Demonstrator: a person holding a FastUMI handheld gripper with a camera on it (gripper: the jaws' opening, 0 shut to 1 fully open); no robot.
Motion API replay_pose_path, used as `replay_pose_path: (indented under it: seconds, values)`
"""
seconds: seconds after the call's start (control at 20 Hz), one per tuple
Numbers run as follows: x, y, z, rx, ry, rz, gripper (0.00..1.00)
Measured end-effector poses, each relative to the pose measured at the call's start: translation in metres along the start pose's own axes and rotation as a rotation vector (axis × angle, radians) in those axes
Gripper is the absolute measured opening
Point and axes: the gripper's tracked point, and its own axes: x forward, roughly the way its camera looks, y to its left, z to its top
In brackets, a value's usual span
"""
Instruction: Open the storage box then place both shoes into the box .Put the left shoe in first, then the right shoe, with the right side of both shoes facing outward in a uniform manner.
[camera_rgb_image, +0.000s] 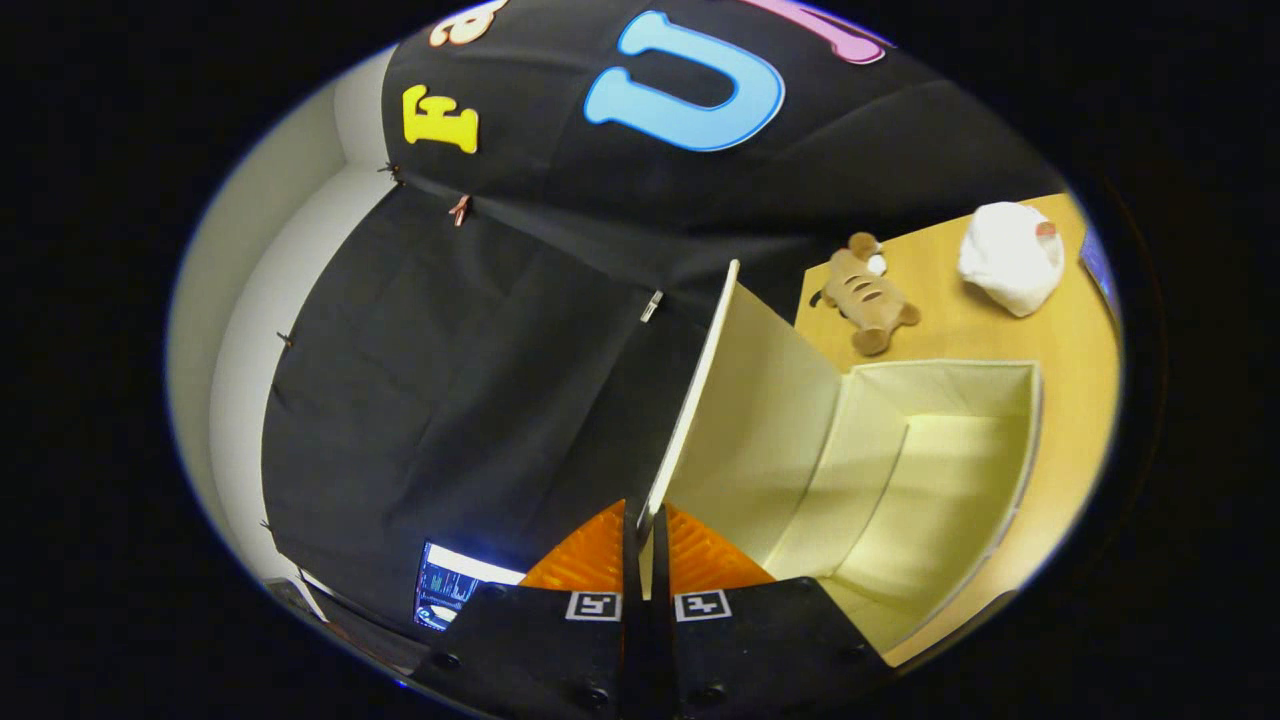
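Now the hand-held gripper (645, 540) pinches the raised lid (745, 400) edge; the open storage box (940, 480) lies just beyond

Cream storage box (930, 480) open, lid (745, 400) raised, white shoe (1010, 257) beyond

Plush toy (868, 294) and cloth bundle (1010, 257) on table (1075, 340) beyond open box (940, 480)
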Motion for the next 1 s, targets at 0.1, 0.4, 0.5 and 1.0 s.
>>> replay_pose_path:
  seconds: [0.1,0.4,0.5,1.0]
  values:
    - [0.039,0.002,-0.013,0.002,0.029,-0.003,0.05]
    - [0.128,-0.005,-0.038,0.04,0.05,-0.029,0.05]
    - [0.141,-0.006,-0.043,0.04,0.053,-0.038,0.07]
    - [0.102,0.004,-0.02,-0.135,-0.026,-0.042,0.77]
